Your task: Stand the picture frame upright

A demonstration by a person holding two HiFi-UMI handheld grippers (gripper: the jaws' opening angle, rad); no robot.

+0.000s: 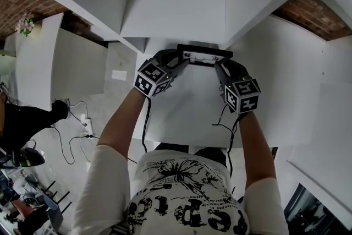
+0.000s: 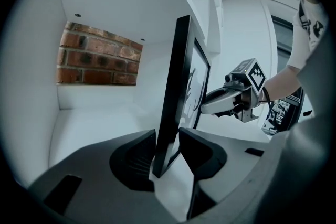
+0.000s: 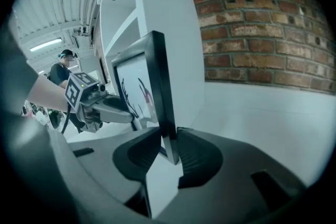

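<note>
Head view: picture frame [image 1: 204,55] is standing upright on the white shelf [image 1: 187,107], near its back. Left gripper [image 1: 180,59] and right gripper [image 1: 221,66] are reaching to its two side edges.

Left gripper view: jaws are straddling the frame's lower corner. They are standing slightly apart and not clamping; a gap is showing on the right side. Brick wall [image 2: 97,57] is showing behind.

Right gripper view: jaws are pressing on the frame's opposite edge from both sides, holding it narrow. The frame's printed face is turning toward the person.
</note>
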